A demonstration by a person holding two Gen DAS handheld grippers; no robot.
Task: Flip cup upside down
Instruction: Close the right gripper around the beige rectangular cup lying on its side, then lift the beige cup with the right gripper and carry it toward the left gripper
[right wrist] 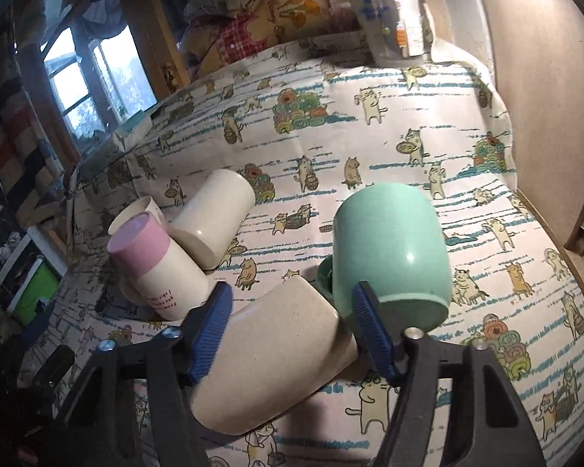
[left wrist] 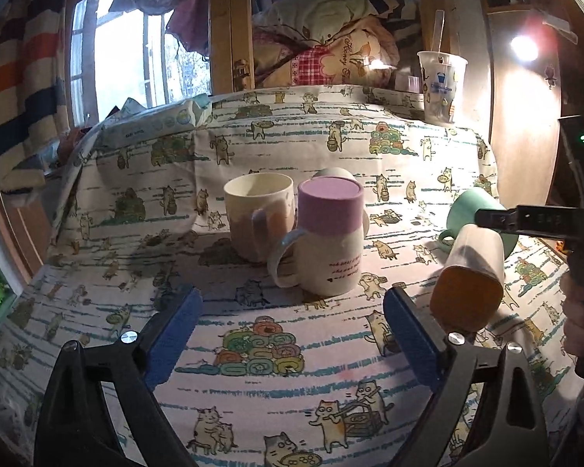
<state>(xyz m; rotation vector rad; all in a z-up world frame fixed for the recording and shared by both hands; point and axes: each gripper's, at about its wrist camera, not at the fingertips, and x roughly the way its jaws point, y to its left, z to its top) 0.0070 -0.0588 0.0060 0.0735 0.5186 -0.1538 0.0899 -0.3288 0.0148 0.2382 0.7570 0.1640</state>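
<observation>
My right gripper [right wrist: 292,325] is shut on a beige cup [right wrist: 276,354] and holds it tilted above the cloth; in the left wrist view this cup [left wrist: 467,280] hangs at the right with its orange base toward me. My left gripper [left wrist: 292,327] is open and empty, low over the cloth. Ahead of it stands a pink-and-white mug [left wrist: 327,233] upside down, with a cream mug [left wrist: 259,218] upright behind it. A green mug [right wrist: 389,249] stands upside down just beyond the held cup. Another cream cup [right wrist: 214,214] stands inverted near the pink mug [right wrist: 155,264].
The table is covered by a cat-print cloth [left wrist: 284,369]. A clear plastic cup with a straw [left wrist: 440,85] stands at the far right corner. A tissue pack [left wrist: 152,120] lies at the far left edge. Bedding [left wrist: 323,39] is piled behind.
</observation>
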